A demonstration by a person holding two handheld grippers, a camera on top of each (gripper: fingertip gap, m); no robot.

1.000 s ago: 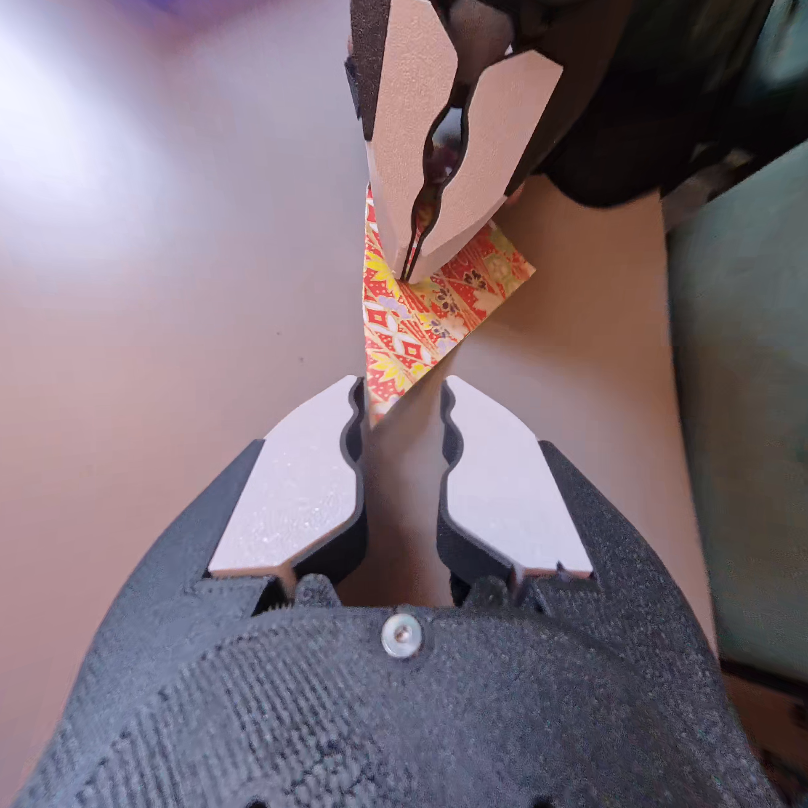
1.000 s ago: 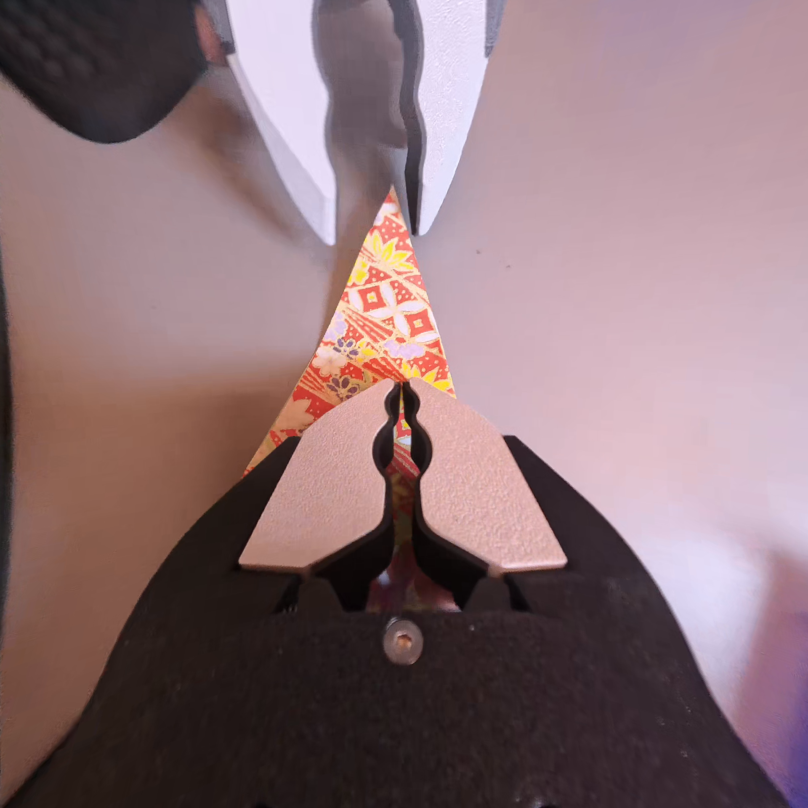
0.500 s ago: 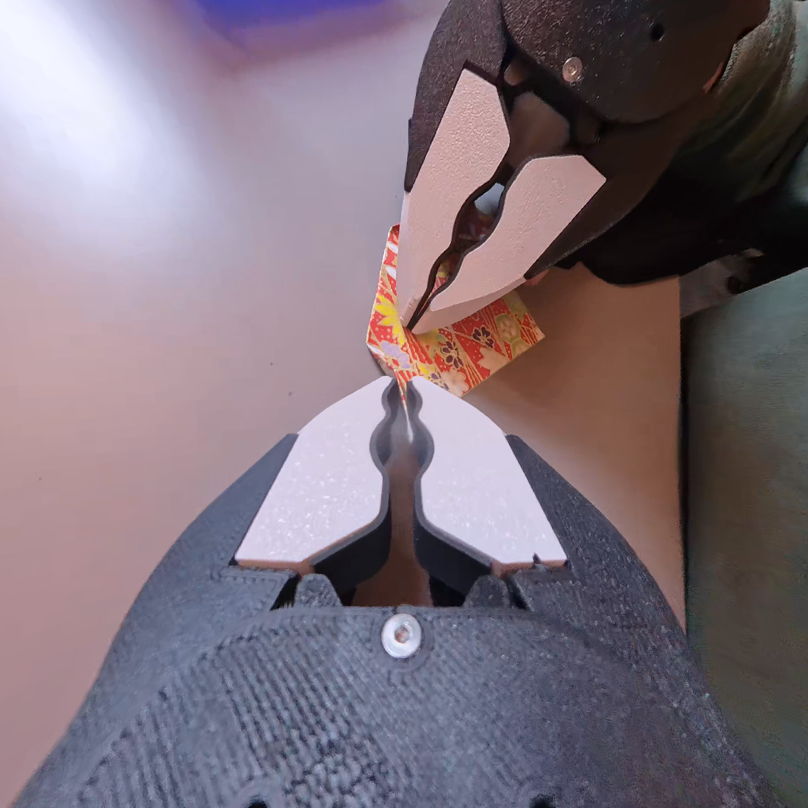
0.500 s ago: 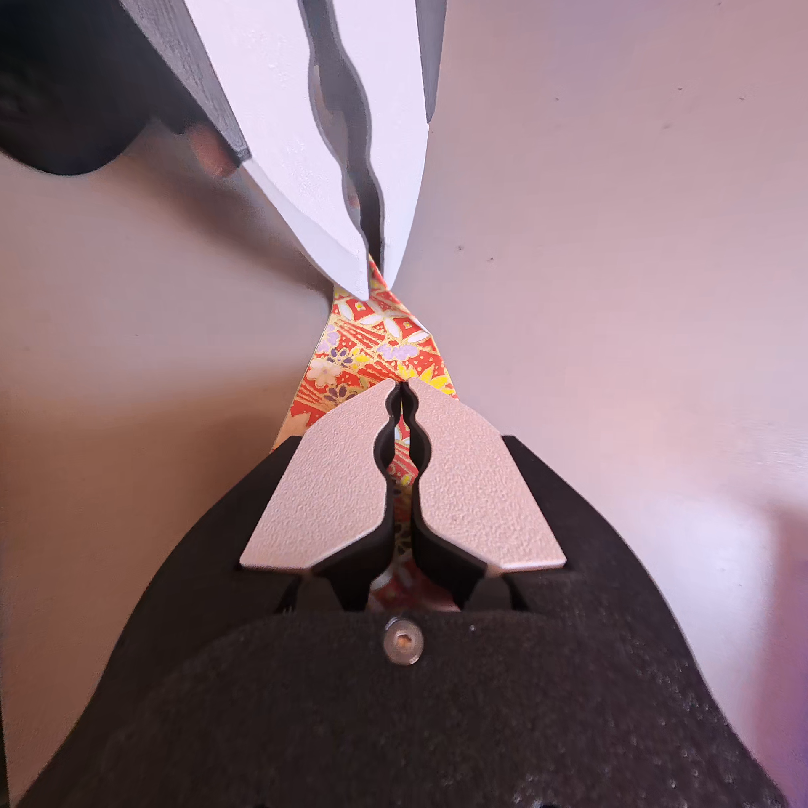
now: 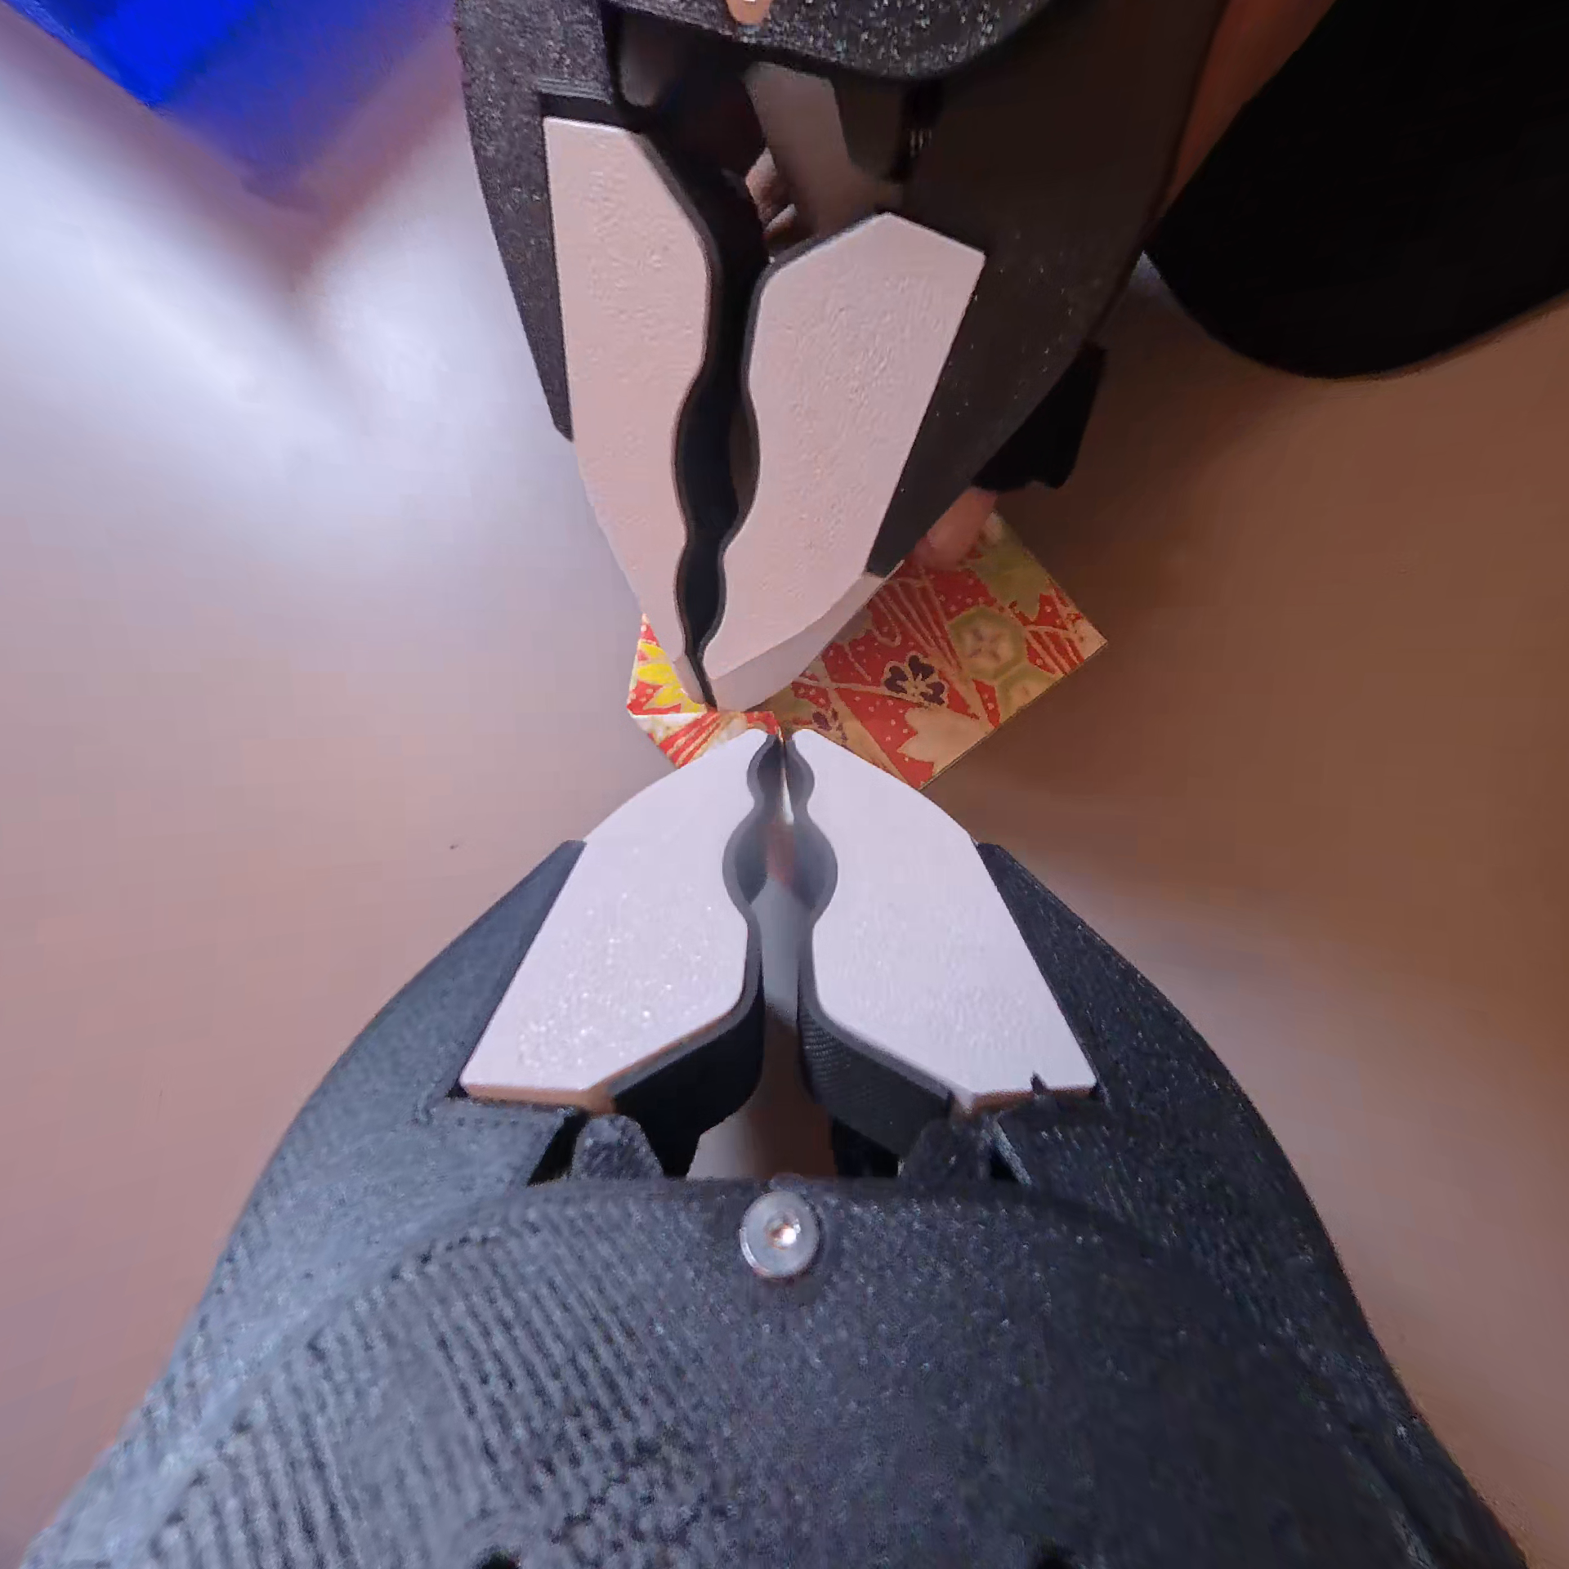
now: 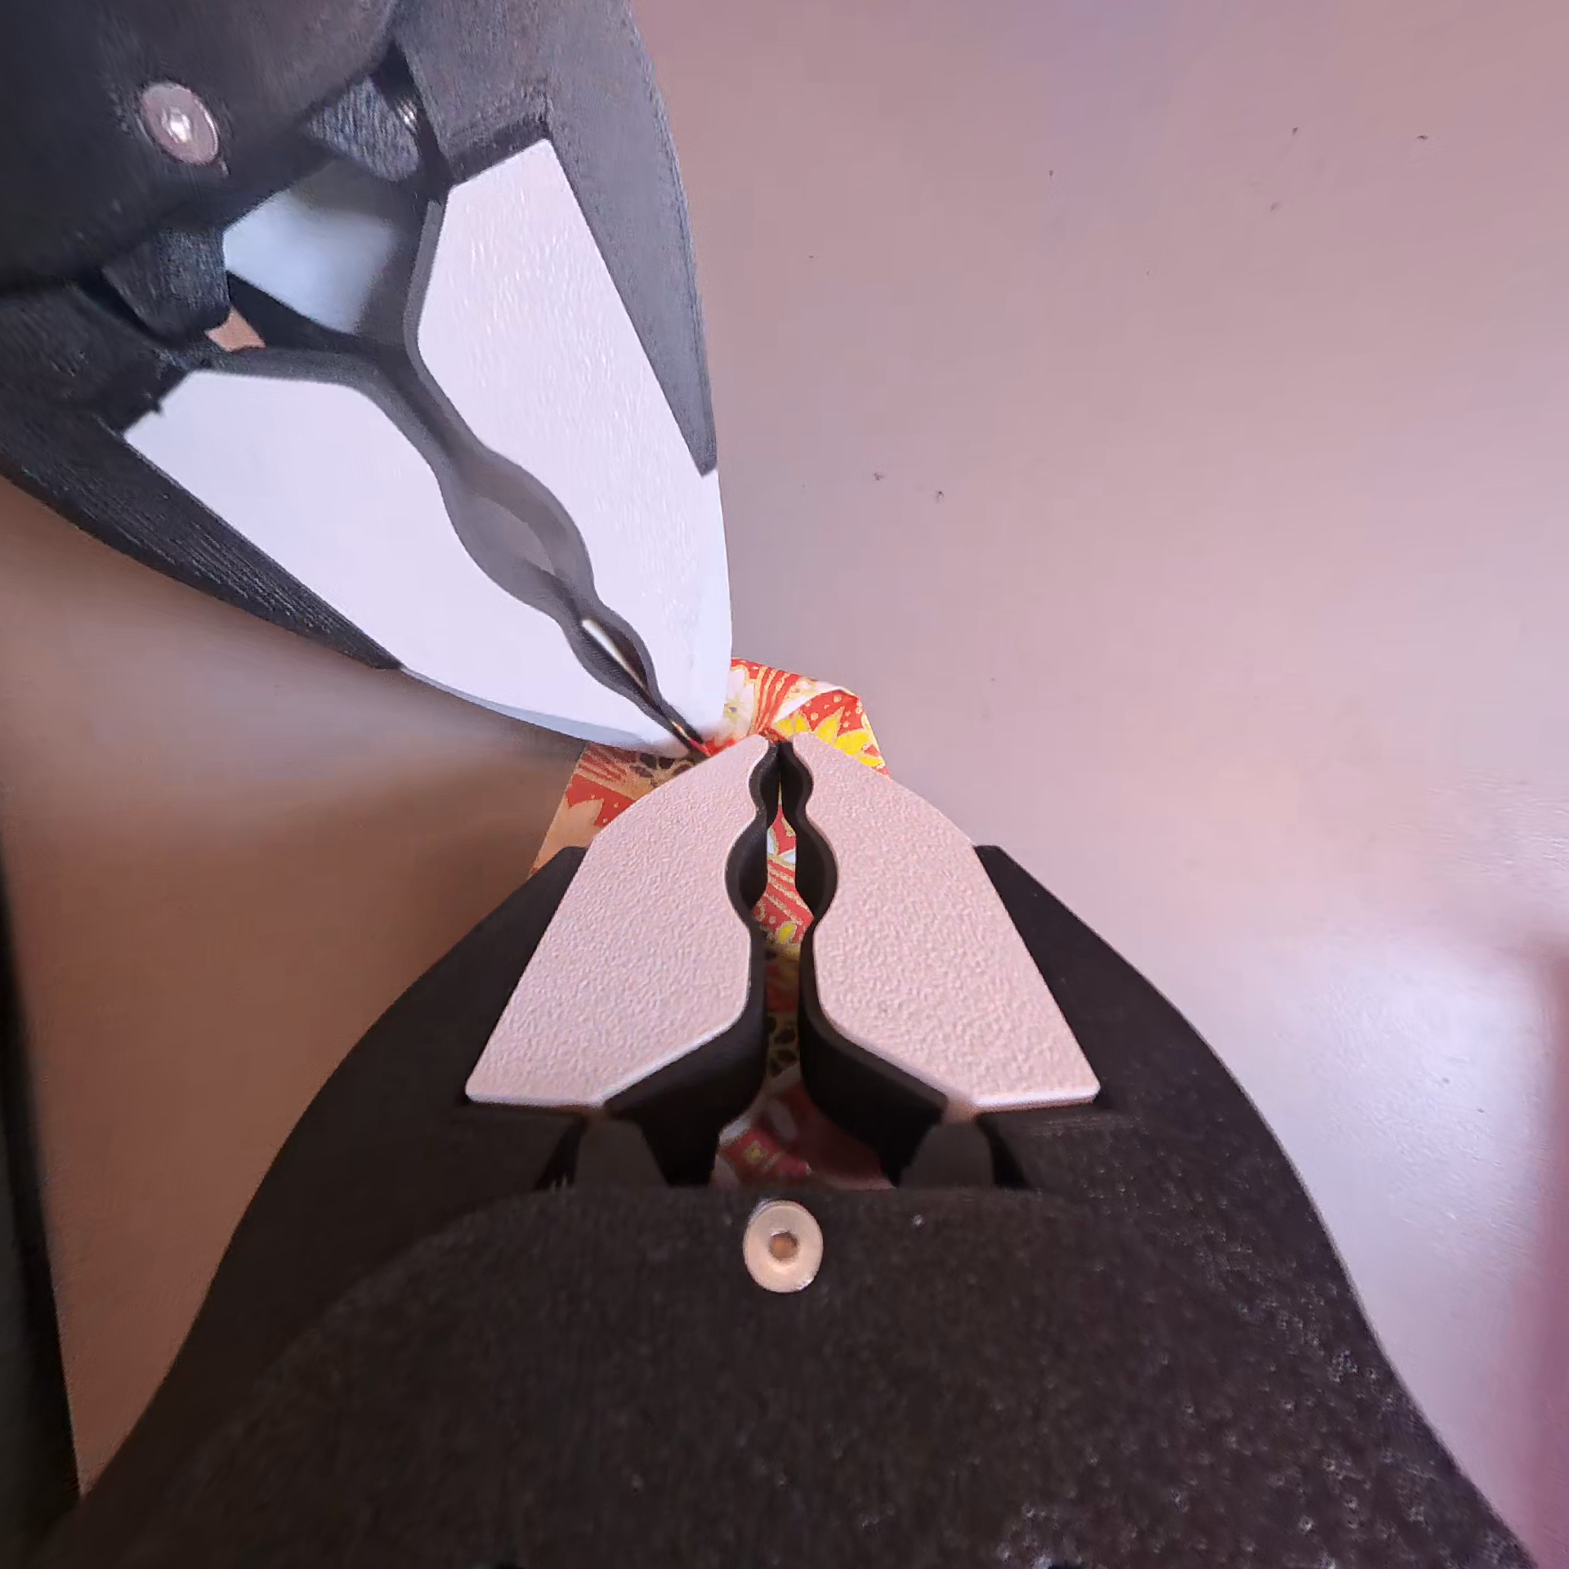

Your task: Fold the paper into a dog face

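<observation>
The patterned red, yellow and gold paper (image 5: 942, 679) lies low over the brown table (image 5: 297, 764), bent into a fold. My left gripper (image 5: 781, 745) is shut on a corner of the paper; a thin edge of the sheet shows in the slit between its pads. My right gripper (image 6: 779, 747) is shut on the paper (image 6: 828, 717), which shows through the gaps between its fingers. The two grippers' tips nearly touch. The right gripper also shows in the left wrist view (image 5: 709, 692), and the left gripper in the right wrist view (image 6: 683, 734).
A blue object (image 5: 212, 93) lies at the far left of the table. A person's dark sleeve (image 5: 1375, 195) and a fingertip (image 5: 959, 535) are behind the right gripper. The table (image 6: 1189, 424) spreads out to the right. Only a small space, under 4 cm, lies between the two pairs of fingers.
My left gripper went from open to shut on the paper's free corner, then carried it towards the right gripper. The paper went from a hanging sheet to a short fold. The right gripper stayed shut on it.
</observation>
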